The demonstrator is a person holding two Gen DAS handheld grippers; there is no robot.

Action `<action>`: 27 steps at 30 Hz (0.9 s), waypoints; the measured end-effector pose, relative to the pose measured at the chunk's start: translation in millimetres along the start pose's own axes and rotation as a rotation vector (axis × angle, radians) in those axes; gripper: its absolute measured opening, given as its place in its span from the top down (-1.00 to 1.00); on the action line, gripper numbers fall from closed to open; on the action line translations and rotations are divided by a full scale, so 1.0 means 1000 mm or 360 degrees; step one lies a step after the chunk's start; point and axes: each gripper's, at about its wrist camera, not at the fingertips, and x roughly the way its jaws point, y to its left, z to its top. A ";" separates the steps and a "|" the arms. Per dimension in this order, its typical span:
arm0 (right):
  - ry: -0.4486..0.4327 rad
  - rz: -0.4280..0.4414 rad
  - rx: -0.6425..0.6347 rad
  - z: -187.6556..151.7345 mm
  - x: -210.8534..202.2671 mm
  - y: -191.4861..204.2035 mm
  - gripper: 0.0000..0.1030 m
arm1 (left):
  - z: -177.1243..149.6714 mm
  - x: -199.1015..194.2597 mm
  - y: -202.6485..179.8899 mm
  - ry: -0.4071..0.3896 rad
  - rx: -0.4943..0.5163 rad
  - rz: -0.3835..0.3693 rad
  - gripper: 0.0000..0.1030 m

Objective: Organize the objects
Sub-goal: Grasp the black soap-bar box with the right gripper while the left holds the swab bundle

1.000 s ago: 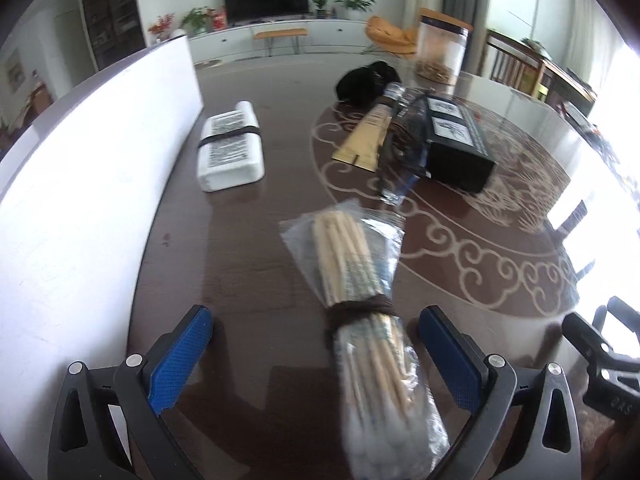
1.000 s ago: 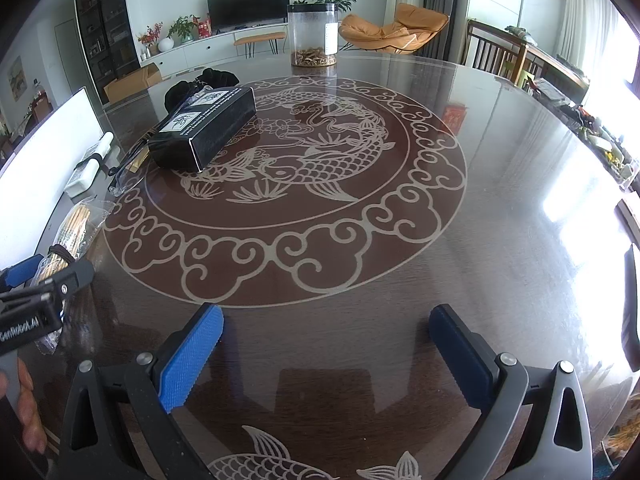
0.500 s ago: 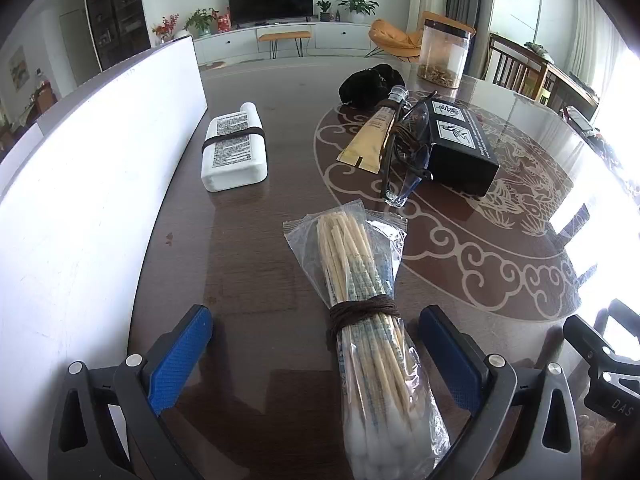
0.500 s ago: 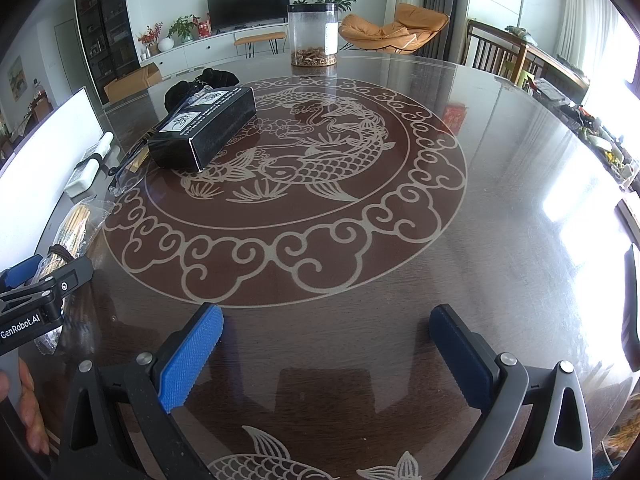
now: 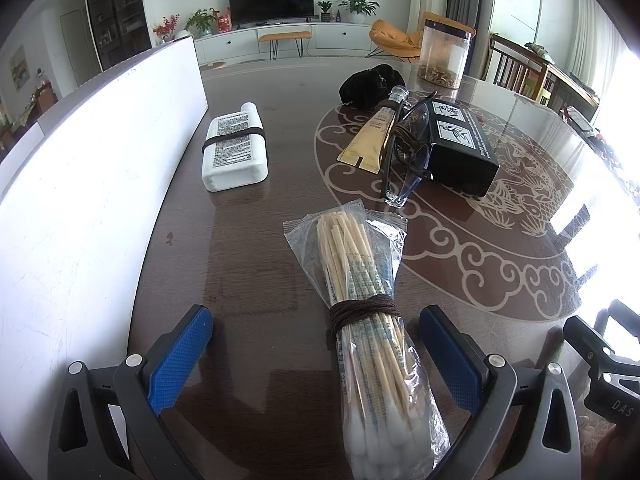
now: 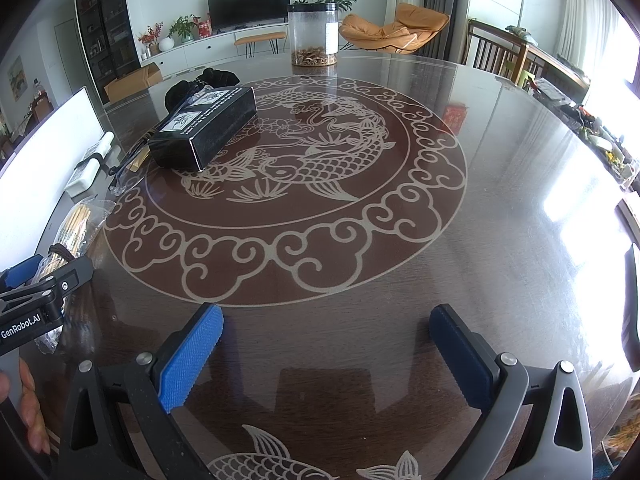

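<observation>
A clear bag of cotton swabs point(image 5: 368, 320), tied with brown cord, lies on the dark table between the fingers of my open left gripper point(image 5: 316, 348); the pads do not touch it. It also shows at the left of the right wrist view point(image 6: 70, 236). Further off lie a white bottle point(image 5: 236, 148), a yellow tube point(image 5: 372, 136), safety glasses point(image 5: 404, 160), a black box point(image 5: 460, 144) and a black pouch point(image 5: 372, 82). My right gripper point(image 6: 324, 344) is open and empty over the table.
A white board point(image 5: 88, 184) stands along the table's left side. A clear jar point(image 6: 314, 36) stands at the far edge. The black box point(image 6: 208, 128) lies on the table's carp pattern point(image 6: 320, 160). Chairs stand at the right.
The left gripper has eased back and tilted slightly, so the objects sit a little further off. The right gripper has not moved.
</observation>
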 end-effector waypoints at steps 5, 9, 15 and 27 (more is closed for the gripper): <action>0.0017 0.0117 0.0032 0.013 0.006 0.002 -1.00 | 0.000 0.000 0.000 -0.0001 0.0001 0.0000 -1.00; -0.0003 0.0268 0.0081 0.058 0.014 0.016 -0.99 | 0.000 0.000 0.000 -0.0001 0.0001 -0.0001 -1.00; 0.0039 0.0392 0.0115 0.132 0.046 0.053 -0.64 | 0.000 0.001 0.000 -0.0001 0.0001 -0.0001 -1.00; 0.0231 0.0389 -0.0011 0.134 0.080 0.077 -0.25 | 0.001 -0.001 0.000 -0.0003 0.0003 -0.0002 -1.00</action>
